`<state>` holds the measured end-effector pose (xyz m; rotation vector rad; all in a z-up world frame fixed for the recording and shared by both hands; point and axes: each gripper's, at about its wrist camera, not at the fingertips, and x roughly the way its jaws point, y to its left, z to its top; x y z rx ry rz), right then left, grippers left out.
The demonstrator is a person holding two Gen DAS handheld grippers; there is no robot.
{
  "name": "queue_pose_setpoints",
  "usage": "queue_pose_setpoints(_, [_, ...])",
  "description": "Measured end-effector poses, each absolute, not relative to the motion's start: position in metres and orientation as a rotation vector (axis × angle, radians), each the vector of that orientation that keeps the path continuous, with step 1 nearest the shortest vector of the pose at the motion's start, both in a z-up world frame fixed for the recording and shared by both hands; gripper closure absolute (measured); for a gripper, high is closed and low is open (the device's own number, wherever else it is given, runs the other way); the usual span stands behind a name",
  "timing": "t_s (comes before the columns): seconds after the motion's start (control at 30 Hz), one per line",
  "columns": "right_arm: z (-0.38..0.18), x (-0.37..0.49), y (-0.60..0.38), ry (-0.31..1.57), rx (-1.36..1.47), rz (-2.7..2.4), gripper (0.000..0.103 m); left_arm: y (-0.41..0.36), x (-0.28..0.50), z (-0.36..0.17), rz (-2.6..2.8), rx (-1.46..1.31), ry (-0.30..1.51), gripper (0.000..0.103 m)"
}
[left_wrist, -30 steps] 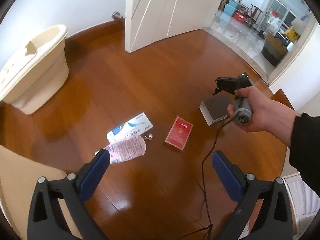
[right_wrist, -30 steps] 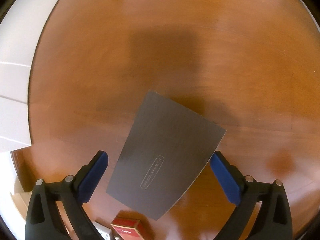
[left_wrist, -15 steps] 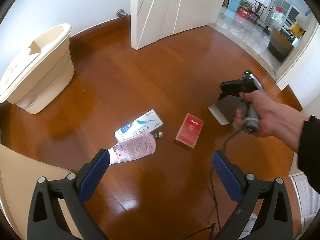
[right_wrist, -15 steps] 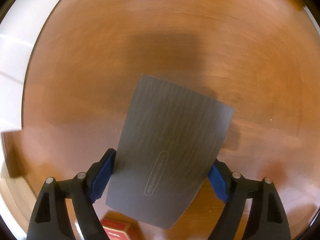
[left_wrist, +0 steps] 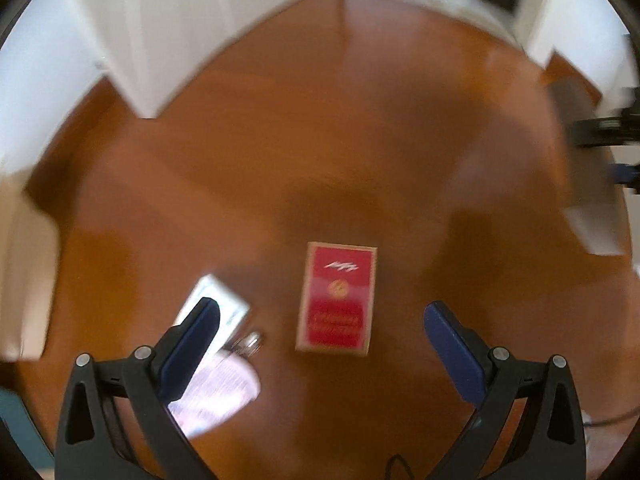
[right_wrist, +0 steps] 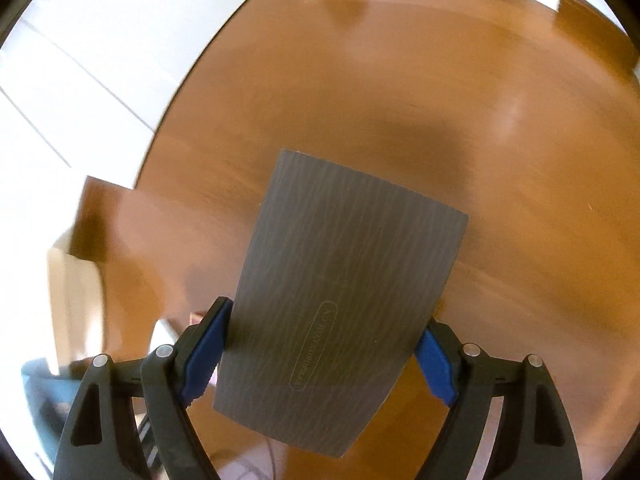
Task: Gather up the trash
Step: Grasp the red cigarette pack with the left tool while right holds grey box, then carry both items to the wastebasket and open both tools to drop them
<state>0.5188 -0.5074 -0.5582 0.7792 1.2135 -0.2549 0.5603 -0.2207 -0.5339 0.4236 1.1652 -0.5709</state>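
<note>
Right hand-held gripper (right_wrist: 320, 356): blue pads (right_wrist: 206, 352) pressed against both long edges of a flat dark grey box (right_wrist: 344, 300), clamped across its width. The box extends forward past the fingertips, above the wooden floor (right_wrist: 460, 120); oval printed mark on its top face.

Left hand-held gripper (left_wrist: 320, 344): jaws wide apart, nothing between them. Red box (left_wrist: 338, 298) lies flat on the floor (left_wrist: 280, 152) directly ahead, centred between the fingers, touching neither. White-and-blue carton (left_wrist: 214, 300) and pink printed packet (left_wrist: 218, 392) lie on the floor by the left finger, partly hidden behind it. Small metallic item (left_wrist: 252, 340) just beside them; too blurred to identify. White door (left_wrist: 172, 28) well ahead to the left.
</note>
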Motion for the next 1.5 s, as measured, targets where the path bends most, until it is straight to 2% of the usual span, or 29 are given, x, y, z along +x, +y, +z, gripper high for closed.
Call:
queue_pose_setpoints(0.2, [-0.566, 0.498, -0.516, 1.192, 0.781, -0.226, 0.018, -0.239, 0.568, -0.577, -0.556, 0.506, 1.203, 0.0])
queue_pose_setpoints(0.4, [-0.569, 0.479, -0.521, 1.165, 0.77, -0.217, 0.018, -0.246, 0.571, -0.594, -0.553, 0.494, 1.226, 0.0])
queue_pose_setpoints(0.47, [-0.568, 0.478, -0.523, 1.162, 0.776, -0.22, 0.018, -0.246, 0.572, -0.595, -0.546, 0.482, 1.232, 0.005])
queue_pose_setpoints(0.57, [-0.564, 0.476, -0.521, 1.154, 0.775, -0.222, 0.018, -0.247, 0.573, -0.6, -0.538, 0.5, 1.244, 0.029])
queue_pose_setpoints(0.67, [-0.56, 0.479, -0.518, 1.141, 0.768, -0.224, 0.018, -0.249, 0.576, -0.6, -0.547, 0.487, 1.246, 0.038])
queue_pose_setpoints(0.7, [-0.558, 0.481, -0.517, 1.136, 0.761, -0.226, 0.018, -0.251, 0.577, -0.598, -0.553, 0.485, 1.246, 0.046])
queue_pose_setpoints(0.93, [-0.548, 0.476, -0.516, 1.131, 0.747, -0.212, 0.018, -0.25, 0.569, -0.582, -0.55, 0.468, 1.203, 0.047])
queue_pose_setpoints(1.2, [-0.509, 0.483, -0.494, 1.116, 0.689, -0.2, 0.018, -0.233, 0.557, -0.516, -0.47, 0.405, 1.111, 0.047])
queue_pose_setpoints(1.37, [-0.432, 0.471, -0.476, 1.09, 0.613, -0.189, 0.018, -0.205, 0.539, -0.435, -0.398, 0.331, 1.048, 0.047])
queue_pose_setpoints(1.5, [-0.349, 0.452, -0.445, 1.058, 0.561, -0.141, 0.018, -0.156, 0.507, -0.339, -0.304, 0.271, 0.971, 0.047])
